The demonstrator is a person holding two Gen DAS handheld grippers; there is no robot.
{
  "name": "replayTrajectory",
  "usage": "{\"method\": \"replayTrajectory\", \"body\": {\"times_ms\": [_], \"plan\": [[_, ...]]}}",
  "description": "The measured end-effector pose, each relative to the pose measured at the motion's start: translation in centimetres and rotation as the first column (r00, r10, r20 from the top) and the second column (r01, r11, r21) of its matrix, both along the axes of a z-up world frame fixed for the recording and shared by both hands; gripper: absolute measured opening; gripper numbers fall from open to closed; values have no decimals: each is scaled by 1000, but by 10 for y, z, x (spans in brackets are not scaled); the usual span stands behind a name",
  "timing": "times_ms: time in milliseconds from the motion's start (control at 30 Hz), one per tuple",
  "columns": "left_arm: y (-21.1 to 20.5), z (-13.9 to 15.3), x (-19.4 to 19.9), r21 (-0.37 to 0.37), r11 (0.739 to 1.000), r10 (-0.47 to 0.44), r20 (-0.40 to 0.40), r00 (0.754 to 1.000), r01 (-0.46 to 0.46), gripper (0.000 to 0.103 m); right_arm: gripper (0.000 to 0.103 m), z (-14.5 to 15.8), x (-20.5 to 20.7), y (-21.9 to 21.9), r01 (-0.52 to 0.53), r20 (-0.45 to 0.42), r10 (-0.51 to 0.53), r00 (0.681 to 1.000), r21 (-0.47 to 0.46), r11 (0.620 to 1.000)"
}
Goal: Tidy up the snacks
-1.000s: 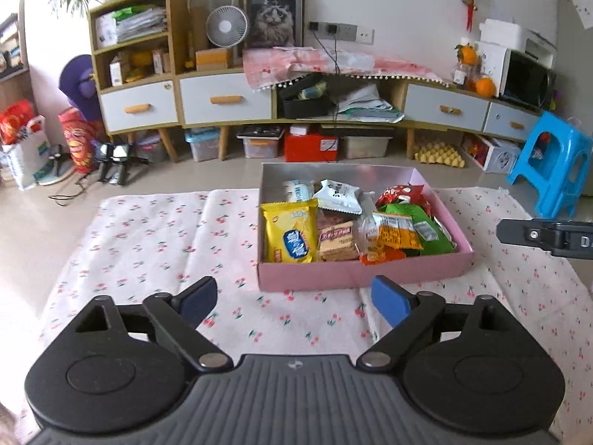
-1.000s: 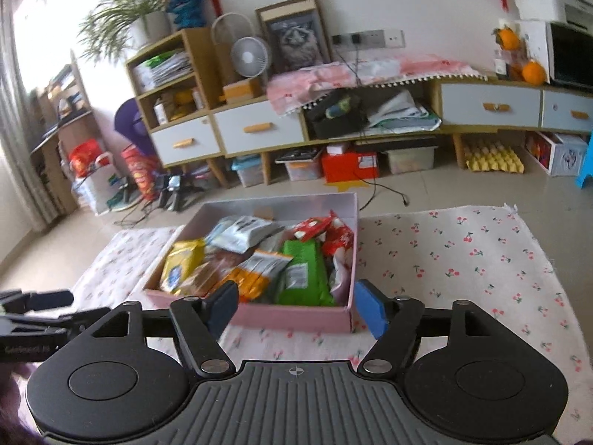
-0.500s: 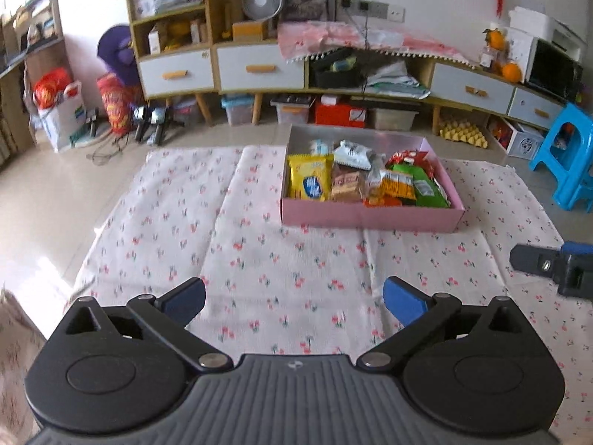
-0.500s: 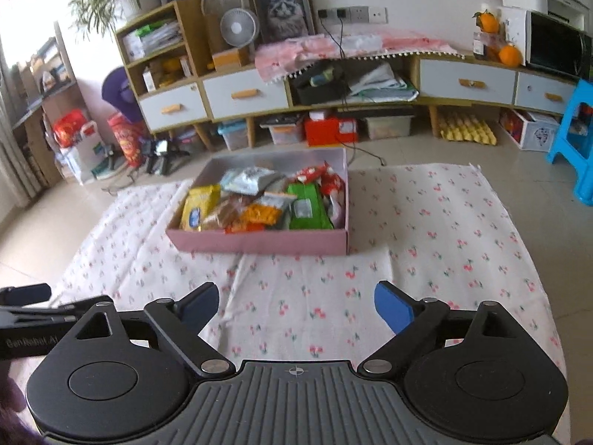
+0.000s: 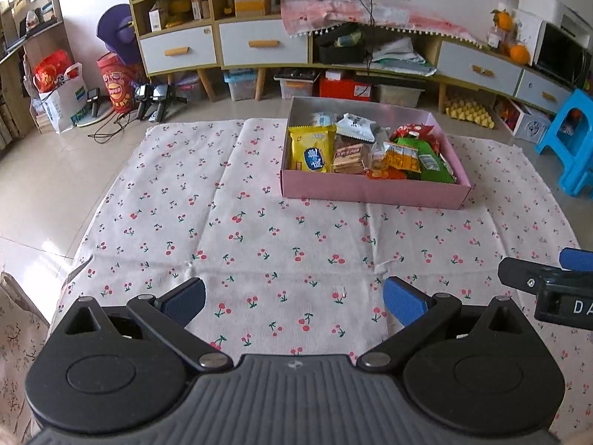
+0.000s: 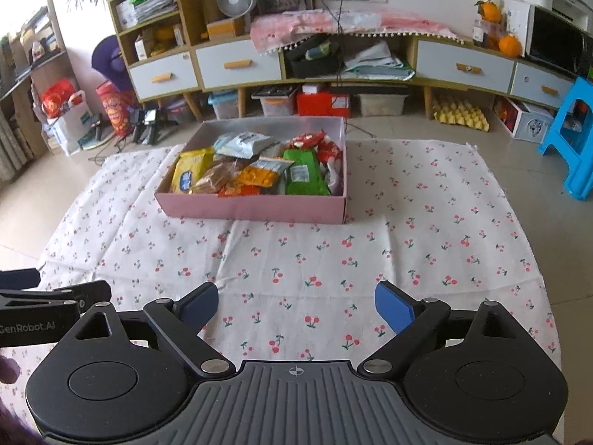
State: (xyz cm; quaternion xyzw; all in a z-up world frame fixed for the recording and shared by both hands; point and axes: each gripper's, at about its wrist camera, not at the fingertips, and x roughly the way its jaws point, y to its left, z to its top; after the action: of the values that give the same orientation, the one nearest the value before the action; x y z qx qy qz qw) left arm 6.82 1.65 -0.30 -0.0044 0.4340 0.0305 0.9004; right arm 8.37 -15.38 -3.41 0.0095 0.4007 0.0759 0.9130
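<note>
A pink box (image 5: 372,190) (image 6: 255,207) sits on a cherry-print cloth (image 5: 259,244) (image 6: 426,230) on the floor. It holds several snack packs: a yellow one (image 5: 310,148) (image 6: 187,175), a white one (image 5: 355,125) (image 6: 246,142), a green one (image 5: 431,161) (image 6: 304,178), orange and red ones. My left gripper (image 5: 292,302) is open and empty, well back from the box over the cloth. My right gripper (image 6: 296,306) is open and empty, also well back. Each gripper shows at the edge of the other's view.
Cabinets with drawers (image 5: 259,42) and storage bins (image 6: 274,104) line the back wall. A blue stool (image 5: 572,137) (image 6: 572,137) stands at the right. Bags (image 5: 61,92) and black devices (image 5: 152,98) lie on the floor at the left, past the cloth's edge.
Both grippers have pulled back and up from the box, which now looks smaller and farther. Both stay open and empty.
</note>
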Motion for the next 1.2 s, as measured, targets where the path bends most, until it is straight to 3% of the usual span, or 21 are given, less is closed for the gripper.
{"method": "replayTrajectory", "body": {"times_ms": [233, 1200], "plan": [[-5, -1, -3, 7, 1000, -12, -11, 1000, 12, 102, 93, -4, 1, -1, -1, -38, 3, 999, 37, 999], [-9, 0, -6, 15, 1000, -22, -5, 1000, 22, 102, 94, -3, 1, -1, 12, -36, -10, 999, 37, 999]]}}
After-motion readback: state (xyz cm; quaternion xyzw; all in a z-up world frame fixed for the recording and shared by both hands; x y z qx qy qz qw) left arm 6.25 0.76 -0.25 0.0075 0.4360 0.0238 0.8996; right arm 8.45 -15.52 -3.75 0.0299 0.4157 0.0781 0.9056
